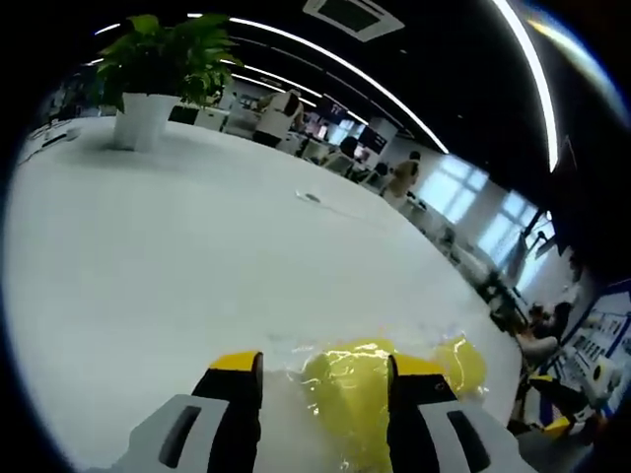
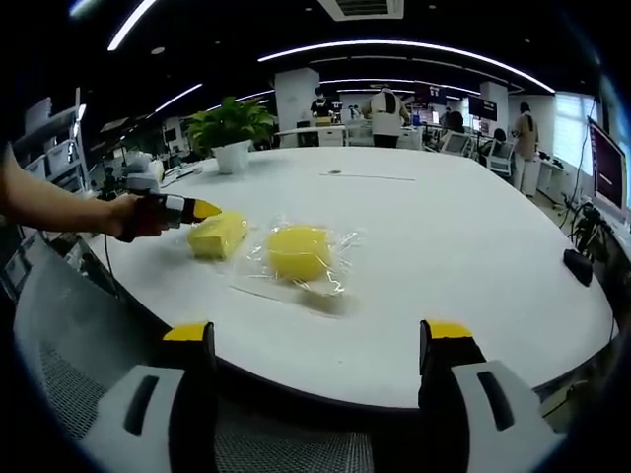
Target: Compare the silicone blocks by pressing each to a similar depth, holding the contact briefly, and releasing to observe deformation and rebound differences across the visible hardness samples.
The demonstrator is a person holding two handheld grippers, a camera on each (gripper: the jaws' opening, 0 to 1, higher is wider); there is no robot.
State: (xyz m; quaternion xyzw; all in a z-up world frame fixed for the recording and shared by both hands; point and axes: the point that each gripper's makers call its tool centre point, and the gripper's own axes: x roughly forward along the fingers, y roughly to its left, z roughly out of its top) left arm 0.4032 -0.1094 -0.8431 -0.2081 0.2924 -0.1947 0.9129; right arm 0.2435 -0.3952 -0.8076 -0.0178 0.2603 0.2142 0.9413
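one outstretched hand [image 2: 138, 217] sets left gripper [image 2: 202, 210] against a yellow block [image 2: 218, 235].

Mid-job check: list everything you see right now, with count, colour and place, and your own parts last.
Silicone blocks: two, yellow, on the table; one bare, one in clear wrap.
Table: one, white, round edge.
Potted plant: one, green in a white pot, far side of the table.
Cable: one, thin, far side of the table.
People: several, standing in the background.
Left tongs: yellow tips, at the bare block, held in a hand.
Right tongs: yellow tips, open, off the near edge.
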